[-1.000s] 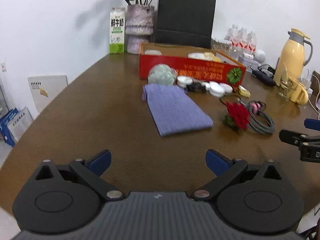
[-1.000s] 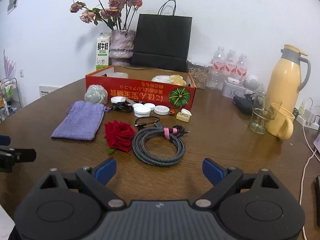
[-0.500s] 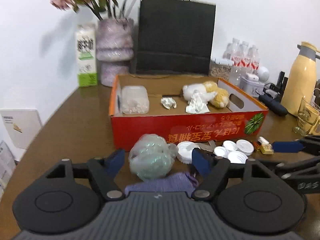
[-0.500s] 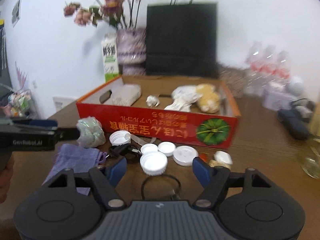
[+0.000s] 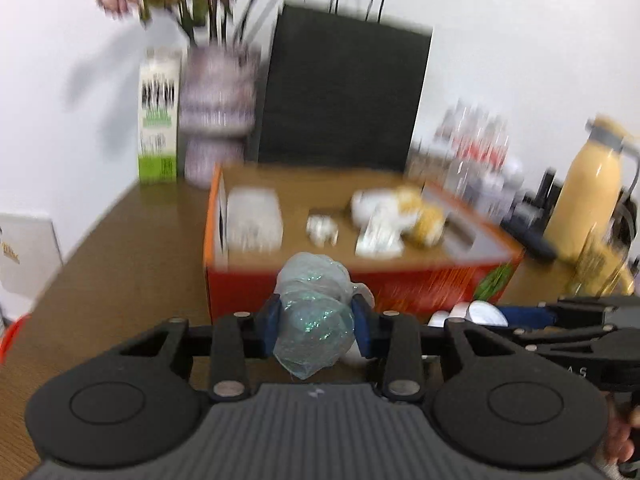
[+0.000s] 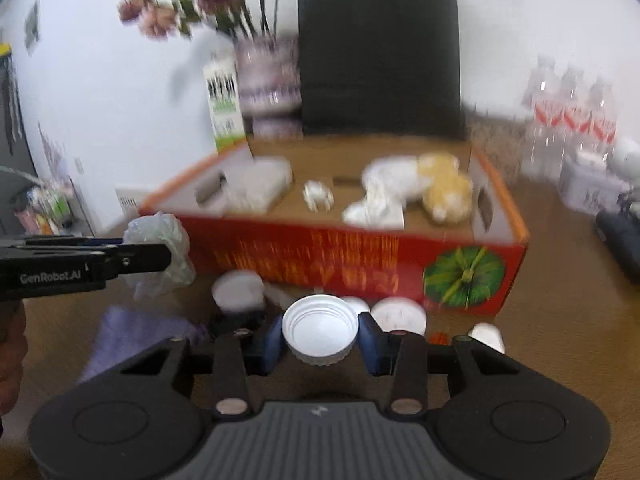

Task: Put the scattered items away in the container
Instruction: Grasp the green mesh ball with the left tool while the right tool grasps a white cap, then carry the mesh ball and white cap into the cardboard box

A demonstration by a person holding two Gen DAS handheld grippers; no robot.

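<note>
My left gripper [image 5: 316,322] is shut on a crumpled clear plastic bag [image 5: 314,312] and holds it in front of the red cardboard box [image 5: 400,284]. The bag also shows in the right wrist view [image 6: 160,256], gripped by the left gripper [image 6: 158,258]. My right gripper [image 6: 320,338] is shut on a white plastic lid [image 6: 320,328], just before the box's red front wall [image 6: 320,256]. The box holds a clear container [image 6: 260,186], white tissue [image 6: 384,196] and a yellow plush item [image 6: 446,192]. Both views are blurred.
More white lids [image 6: 398,314] and a purple pouch [image 6: 132,334] lie on the brown table [image 6: 560,320] before the box. Behind it stand a black paper bag [image 6: 380,52], a flower vase [image 6: 268,84], a milk carton [image 6: 224,108], water bottles [image 6: 568,120] and a yellow jug [image 5: 588,196].
Both grippers have closed: the left one on the plastic bag, the right one on a white lid. Both have lifted their loads and moved nearer the box.
</note>
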